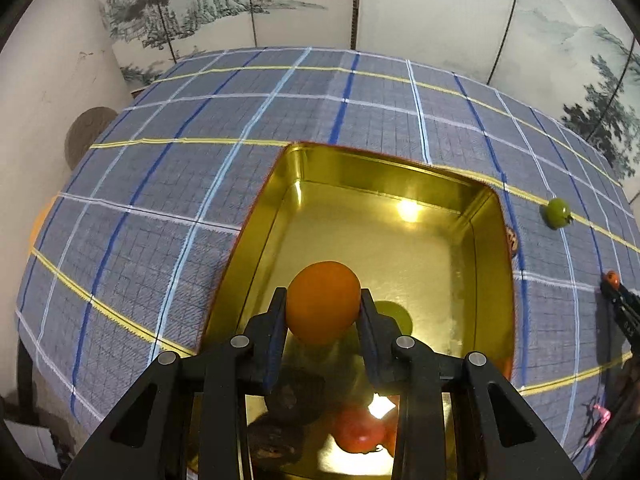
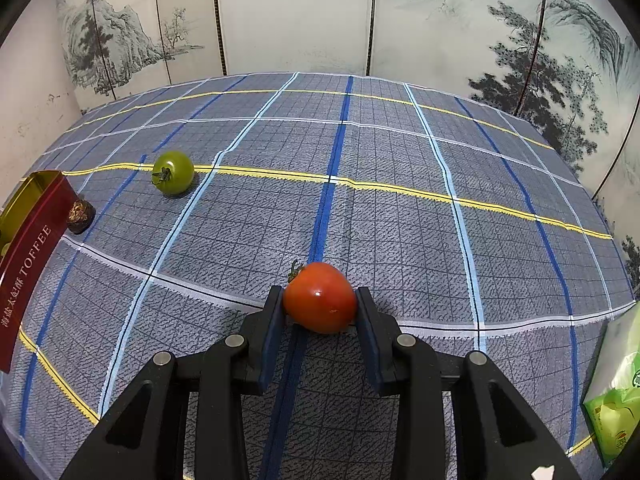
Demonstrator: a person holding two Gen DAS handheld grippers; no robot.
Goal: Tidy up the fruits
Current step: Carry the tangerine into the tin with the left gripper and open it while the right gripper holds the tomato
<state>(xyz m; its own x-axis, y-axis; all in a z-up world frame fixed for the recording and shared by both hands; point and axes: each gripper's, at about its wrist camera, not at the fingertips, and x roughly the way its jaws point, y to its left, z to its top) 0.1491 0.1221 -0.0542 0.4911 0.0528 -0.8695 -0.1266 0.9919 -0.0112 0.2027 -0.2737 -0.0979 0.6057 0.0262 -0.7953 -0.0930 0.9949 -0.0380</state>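
Observation:
My left gripper [image 1: 323,304] is shut on an orange round fruit [image 1: 323,300] and holds it above the open gold tin [image 1: 492,264]. Inside the tin lie a green fruit [image 1: 396,314], a red tomato [image 1: 360,428] and dark fruits [image 1: 296,396] under the fingers. My right gripper [image 2: 320,300] is shut on a red tomato [image 2: 320,298] just over the plaid tablecloth [image 2: 400,208]. A green tomato [image 2: 173,172] rests on the cloth at the left, also seen as the green tomato [image 1: 557,212] right of the tin. The right gripper [image 1: 614,288] shows at the far right edge.
The tin's red outer wall [image 2: 32,256] reads TOFFEE at the left of the right wrist view, with a small dark brown fruit [image 2: 81,215] beside it. A green packet [image 2: 616,404] lies at the table's right edge. A painted folding screen [image 2: 300,16] stands behind the table.

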